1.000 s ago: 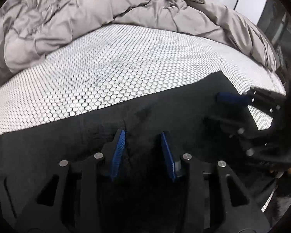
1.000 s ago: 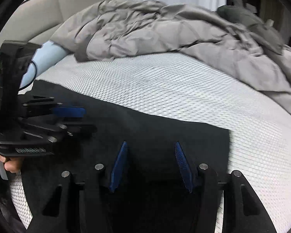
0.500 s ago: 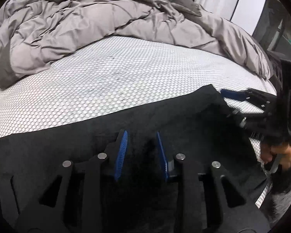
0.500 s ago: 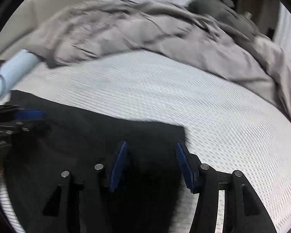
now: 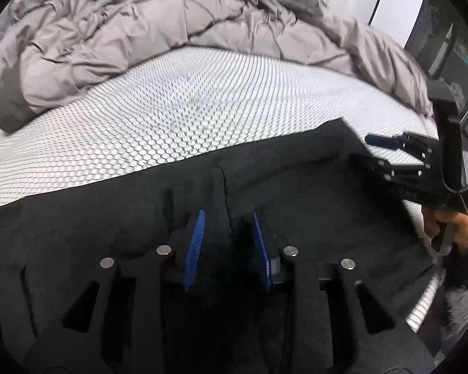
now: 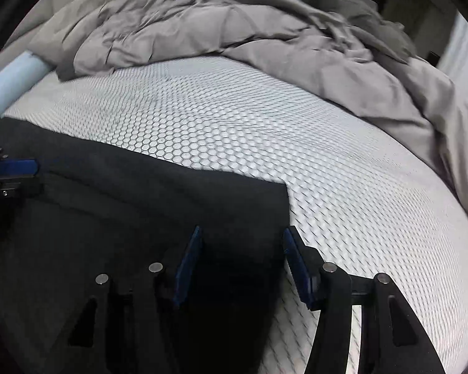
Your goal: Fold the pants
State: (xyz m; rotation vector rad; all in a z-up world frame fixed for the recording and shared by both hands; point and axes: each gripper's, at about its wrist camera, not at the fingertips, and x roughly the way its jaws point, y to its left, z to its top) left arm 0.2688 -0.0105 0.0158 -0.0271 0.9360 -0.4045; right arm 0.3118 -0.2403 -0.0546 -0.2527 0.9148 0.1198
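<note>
Compared with a second ago, the black pants (image 5: 296,187) still lie flat along the near edge of the honeycomb mattress (image 5: 187,115), while the left gripper (image 5: 227,218) has narrowed yet stays open over them and the right gripper (image 6: 240,237), jaws apart, has slid to their right edge.

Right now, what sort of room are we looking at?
Most likely a bedroom. A rumpled grey duvet is bunched at the far side of a bed whose honeycomb-patterned mattress cover lies bare, with black pants spread on it for folding.
</note>
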